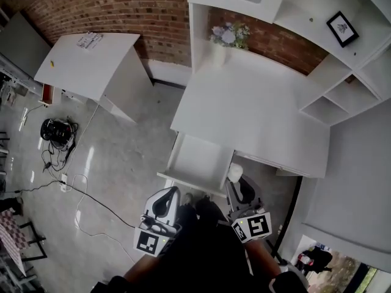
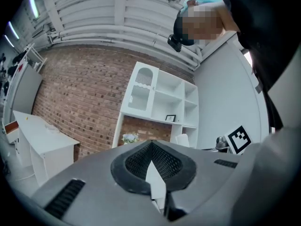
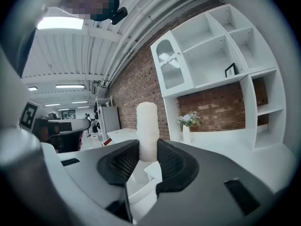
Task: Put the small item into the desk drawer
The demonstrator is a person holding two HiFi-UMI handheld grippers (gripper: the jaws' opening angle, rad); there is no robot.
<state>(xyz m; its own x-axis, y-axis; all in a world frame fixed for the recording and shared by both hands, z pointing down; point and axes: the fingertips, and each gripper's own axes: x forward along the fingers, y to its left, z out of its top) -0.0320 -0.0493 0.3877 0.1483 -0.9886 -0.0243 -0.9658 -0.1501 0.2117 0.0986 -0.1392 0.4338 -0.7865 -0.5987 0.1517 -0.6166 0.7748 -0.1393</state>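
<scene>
1. Two steps look done, judging by the layout: the drawer (image 1: pixel 198 160) stands pulled out from the front of the desk (image 1: pixel 250 115), its inside bare as far as the head view shows, and the small item is already picked up. Placing it and shutting the drawer remain.
2. Left gripper (image 1: pixel 166 199) hangs short of the drawer's left front corner. In its own view the left gripper (image 2: pixel 151 147) has its pads meeting at the tips, clenched on nothing.
3. Right gripper (image 1: pixel 239 185) is clamped on the small item, a white cylinder (image 1: pixel 235 173) standing upright. The right gripper view shows it pinched between the pads (image 3: pixel 167 159), most of it rising above them. The cylinder sits just beside the drawer's right front corner, not yet over the opening.
4. Judgement: it needs carrying leftwards over the rim, then lowering and releasing.
5. Surroundings:
   - side table (image 1: pixel 85 60) and tangled cables (image 1: pixel 58 133) on the floor, well apart on the left;
   - vase of flowers (image 1: pixel 227 38) at the back of the desk;
   - shelf unit (image 1: pixel 342 96) with a framed picture (image 1: pixel 342 28) on the right.
6. Nothing stands between cylinder and drawer; only the drawer's side wall has to be cleared.
</scene>
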